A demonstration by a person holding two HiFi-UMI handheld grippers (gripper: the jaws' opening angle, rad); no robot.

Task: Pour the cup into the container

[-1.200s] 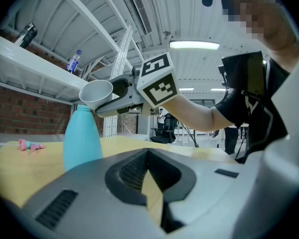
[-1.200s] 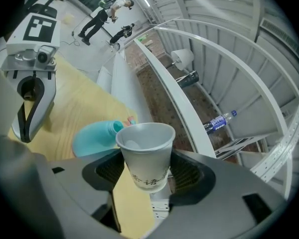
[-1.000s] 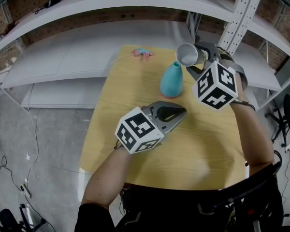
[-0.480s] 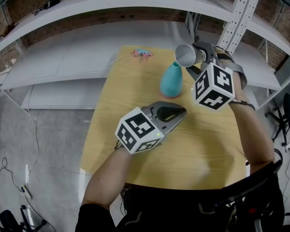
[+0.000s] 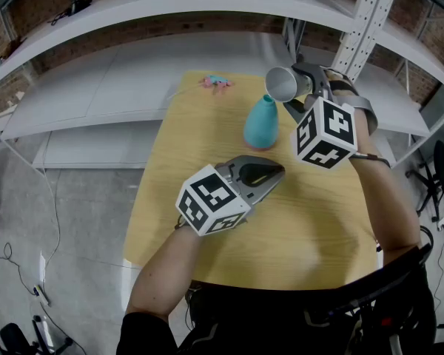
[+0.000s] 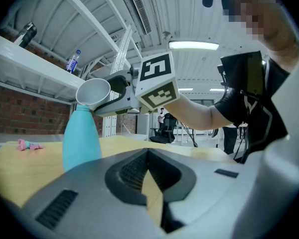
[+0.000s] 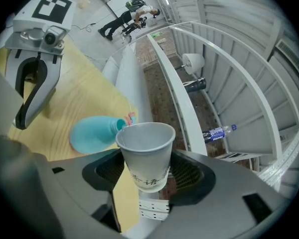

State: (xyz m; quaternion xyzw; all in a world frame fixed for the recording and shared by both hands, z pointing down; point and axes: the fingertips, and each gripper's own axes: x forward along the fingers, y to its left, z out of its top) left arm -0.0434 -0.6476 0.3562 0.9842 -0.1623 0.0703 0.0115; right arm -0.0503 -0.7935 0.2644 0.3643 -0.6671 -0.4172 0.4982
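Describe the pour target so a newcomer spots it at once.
Find the yellow wooden table below the white shelves. On its far half stands a turquoise bottle-shaped container, just under the tilted paper cup. It is the only tall upright thing; the pink bits nearby lie small and flat.

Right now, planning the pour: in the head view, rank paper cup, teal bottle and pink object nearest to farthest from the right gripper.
1. paper cup, clamped in the right gripper.
2. teal bottle, standing just left.
3. pink object, far end of the table.

Tiny pink-and-blue thing (image 5: 217, 82) at the table's (image 5: 311, 224) far end, shape unclear.
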